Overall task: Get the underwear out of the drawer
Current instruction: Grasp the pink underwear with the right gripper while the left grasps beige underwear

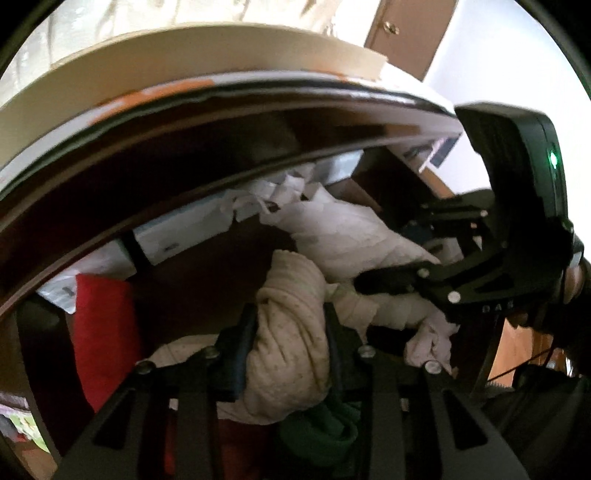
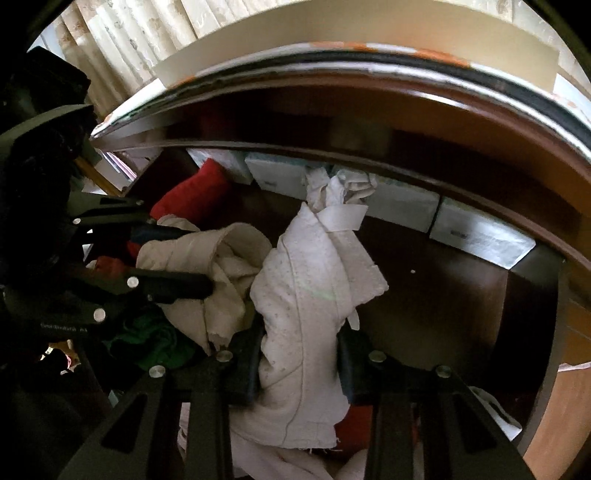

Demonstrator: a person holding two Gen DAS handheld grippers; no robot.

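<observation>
**Mia:** Since both grippers have a bite of cloth, which step is this?

**Sam:** The pulling-out step. The left hand-held gripper (image 1: 290, 350) is squeezed tight on a beige underwear (image 1: 291, 343) with tiny dots. The right hand-held gripper (image 2: 301, 360) is squeezed tight on a white underwear (image 2: 310, 295). Both pieces are bunched up between the black fingers.

**Mia:** Are they out yet?

**Sam:** Not yet, I think. Both bunches hang low inside the drawer (image 2: 436, 295), over its dark brown floor, side by side and touching in the middle.

**Mia:** So what comes next?

**Sam:** Lift up and pull toward the near side. The white one has a loose strap (image 2: 341, 218) trailing toward the far side, so it could catch (go slow). The dark wooden edge (image 1: 184, 173) above the far part of the drawer hangs close, so the grippers should keep clear of it.

**Mia:** What else is in there?

**Sam:** A red cloth (image 2: 195, 192) on the far left, a green cloth (image 2: 155, 339) near left, and pale boxes (image 2: 402, 201) in a row along the far wall.

**Mia:** And the room?

**Sam:** Pale curtains (image 2: 122, 40) far off behind the chest, and a brown door (image 1: 410, 33) by a white wall. It is blurry, so I can't tell more.
</observation>
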